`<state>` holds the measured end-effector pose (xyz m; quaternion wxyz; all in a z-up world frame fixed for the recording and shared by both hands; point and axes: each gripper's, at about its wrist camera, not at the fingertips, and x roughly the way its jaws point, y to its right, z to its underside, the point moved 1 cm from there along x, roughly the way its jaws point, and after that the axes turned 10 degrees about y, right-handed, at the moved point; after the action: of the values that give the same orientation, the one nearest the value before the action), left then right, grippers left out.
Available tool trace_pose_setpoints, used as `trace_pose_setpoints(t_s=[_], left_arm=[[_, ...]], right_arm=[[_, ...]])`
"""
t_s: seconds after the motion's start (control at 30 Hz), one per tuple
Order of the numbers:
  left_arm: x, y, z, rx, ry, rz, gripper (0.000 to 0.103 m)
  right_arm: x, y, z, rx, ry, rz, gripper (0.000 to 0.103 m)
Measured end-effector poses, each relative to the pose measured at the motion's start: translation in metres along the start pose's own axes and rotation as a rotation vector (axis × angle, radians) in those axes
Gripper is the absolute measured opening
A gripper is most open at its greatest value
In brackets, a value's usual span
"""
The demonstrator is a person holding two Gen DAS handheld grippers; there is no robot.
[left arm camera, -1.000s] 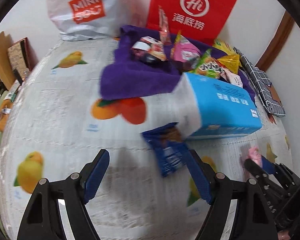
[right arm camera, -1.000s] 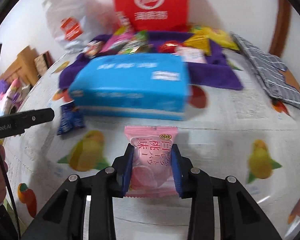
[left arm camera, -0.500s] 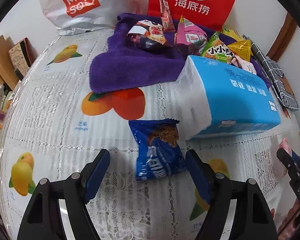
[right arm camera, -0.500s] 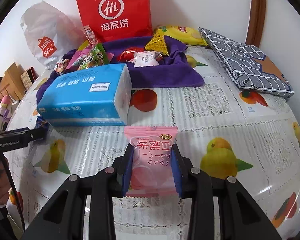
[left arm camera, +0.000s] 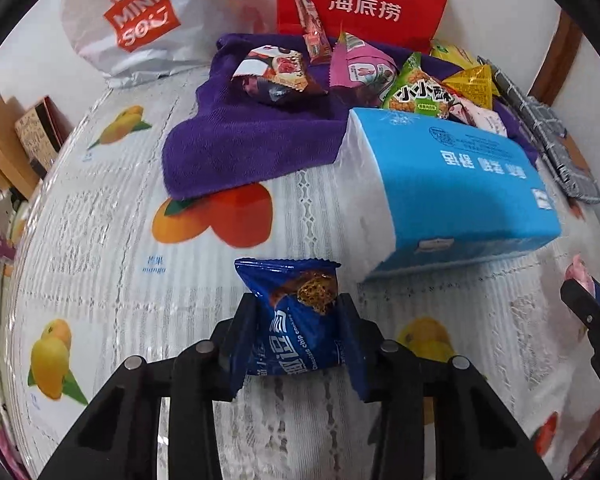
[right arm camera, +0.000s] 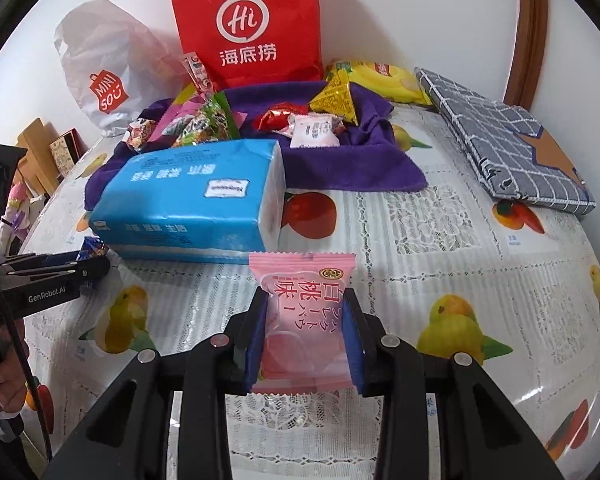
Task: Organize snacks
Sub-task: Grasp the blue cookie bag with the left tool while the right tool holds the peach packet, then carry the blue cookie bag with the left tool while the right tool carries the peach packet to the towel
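Observation:
A blue chocolate-chip cookie packet [left arm camera: 296,344] lies on the fruit-print tablecloth [left arm camera: 100,240], and my left gripper [left arm camera: 297,305] is closing its jaws on it, both pads against its sides. My right gripper [right arm camera: 306,300] is shut on a pink peach-flavour packet [right arm camera: 304,320], held just above the cloth. Behind both lies a purple towel [left arm camera: 236,148] with several snack packets [left arm camera: 416,92] heaped on it. In the right wrist view the left gripper [right arm camera: 60,272] shows at the left edge, held by a person's hand [right arm camera: 4,360].
A blue tissue pack [left arm camera: 460,192] lies between the grippers and the towel. A red paper bag [right arm camera: 248,24] and a white Miniso bag [right arm camera: 100,80] stand against the wall. A folded checked grey cloth [right arm camera: 512,152] lies at the right; boxes [left arm camera: 20,140] sit off the table's left edge.
My left gripper has come forward over the blue cookie packet and its jaws have closed in from wide apart onto the packet's sides. The right gripper kept its grip on the pink packet.

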<state>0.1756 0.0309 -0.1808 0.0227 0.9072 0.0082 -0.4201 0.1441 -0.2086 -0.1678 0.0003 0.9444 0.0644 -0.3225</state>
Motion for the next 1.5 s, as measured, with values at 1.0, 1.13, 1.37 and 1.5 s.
trace_pose_setpoints(t_s=[1.0, 1.13, 1.37, 1.5], left_arm=[[-0.084, 0.012, -0.08, -0.017, 0.203, 0.113, 0.038], [-0.073, 0.012, -0.103, -0.015, 0.209, 0.104, 0.038], [-0.042, 0.005, -0.145, -0.039, 0.212, 0.095, 0.038], [-0.018, 0.01, -0.167, -0.032, 0.203, 0.088, 0.038]], right_arm=[[-0.048, -0.003, -0.106, 0.01, 0.166, 0.023, 0.035], [-0.031, 0.001, -0.123, 0.013, 0.168, 0.025, 0.035], [0.019, 0.006, -0.151, 0.014, 0.145, 0.018, 0.035], [0.059, 0.008, -0.158, 0.022, 0.103, 0.004, 0.035]])
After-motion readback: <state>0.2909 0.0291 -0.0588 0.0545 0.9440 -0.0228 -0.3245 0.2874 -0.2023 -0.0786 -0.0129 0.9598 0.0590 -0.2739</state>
